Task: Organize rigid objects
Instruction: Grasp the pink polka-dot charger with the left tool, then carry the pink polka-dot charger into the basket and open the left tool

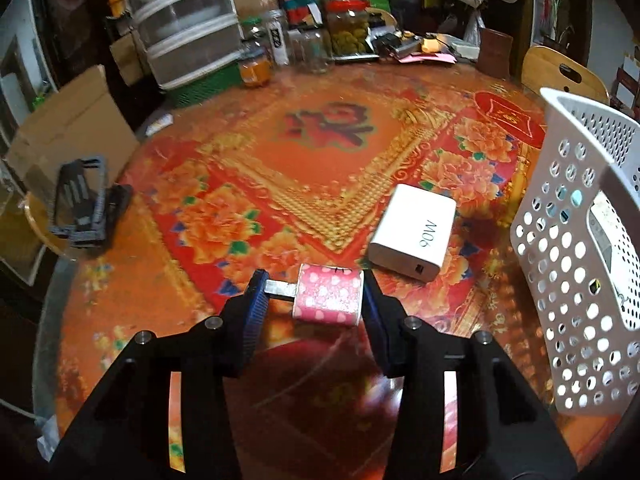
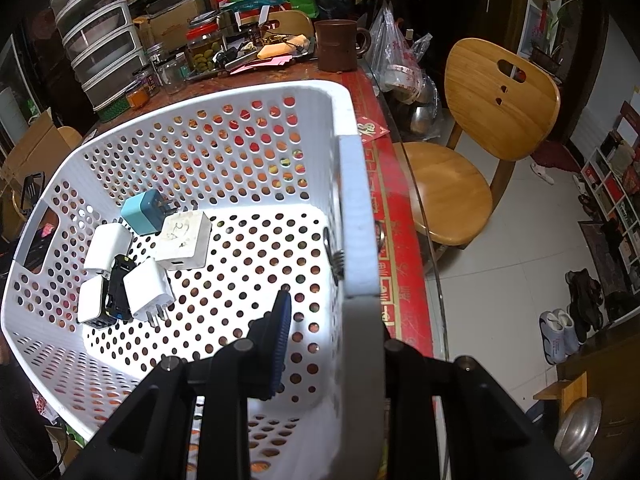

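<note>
My left gripper [image 1: 314, 294] is shut on a pink charger with white hearts [image 1: 330, 296]. Its metal prongs rest against the left pad and its body against the right pad, just above the red flowered tablecloth. A white 90W charger [image 1: 414, 232] lies on the table just beyond it, to the right. The white perforated basket [image 1: 576, 292] stands at the right. My right gripper [image 2: 336, 308] is shut on the near right wall of the basket [image 2: 352, 200], with one finger inside and the other hidden behind the wall. Inside lie a teal charger [image 2: 142, 210], several white chargers [image 2: 184, 240] and a black one [image 2: 120, 288].
Jars [image 1: 346, 26], stacked plastic drawers [image 1: 184, 20] and a brown mug [image 2: 338, 44] crowd the table's far edge. A black frame [image 1: 86, 208] sits on a stool at the left beside a cardboard box [image 1: 68, 128]. A wooden chair [image 2: 492, 100] stands right of the table.
</note>
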`<state>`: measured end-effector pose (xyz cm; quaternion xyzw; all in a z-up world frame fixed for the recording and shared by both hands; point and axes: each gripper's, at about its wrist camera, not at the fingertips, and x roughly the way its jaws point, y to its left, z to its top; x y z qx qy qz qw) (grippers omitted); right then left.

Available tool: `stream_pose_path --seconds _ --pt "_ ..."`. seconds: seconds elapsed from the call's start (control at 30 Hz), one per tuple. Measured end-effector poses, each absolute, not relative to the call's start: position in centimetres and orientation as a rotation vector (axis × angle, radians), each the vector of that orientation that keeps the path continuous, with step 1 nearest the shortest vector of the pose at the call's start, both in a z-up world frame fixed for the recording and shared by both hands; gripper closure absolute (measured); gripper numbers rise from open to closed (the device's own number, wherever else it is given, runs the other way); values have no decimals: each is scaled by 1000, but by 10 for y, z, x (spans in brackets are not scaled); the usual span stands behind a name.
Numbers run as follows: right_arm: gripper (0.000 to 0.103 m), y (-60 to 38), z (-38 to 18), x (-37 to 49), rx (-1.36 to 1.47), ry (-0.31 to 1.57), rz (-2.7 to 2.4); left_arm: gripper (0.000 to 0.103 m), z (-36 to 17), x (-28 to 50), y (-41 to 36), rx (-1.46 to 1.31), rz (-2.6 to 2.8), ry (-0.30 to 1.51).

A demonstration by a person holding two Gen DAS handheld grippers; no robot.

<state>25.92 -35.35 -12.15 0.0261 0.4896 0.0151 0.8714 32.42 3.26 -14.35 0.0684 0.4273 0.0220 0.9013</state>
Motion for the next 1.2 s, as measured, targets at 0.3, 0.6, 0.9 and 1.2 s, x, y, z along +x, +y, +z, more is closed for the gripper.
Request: stream_pose_path --seconds 0.3,0.6,0.9,1.2 --pt "77 -352 -120 260 53 1021 33 60 -72 283 24 96 39 782" --pt "77 -351 -120 261 49 1019 32 60 -21 270 -80 145 -268 821" --pt "77 -351 -121 261 51 1019 39 60 -65 290 -181 312 -396 1013" --pt "77 -352 -121 260 53 1014 52 60 -83 307 -196 391 -372 1044"
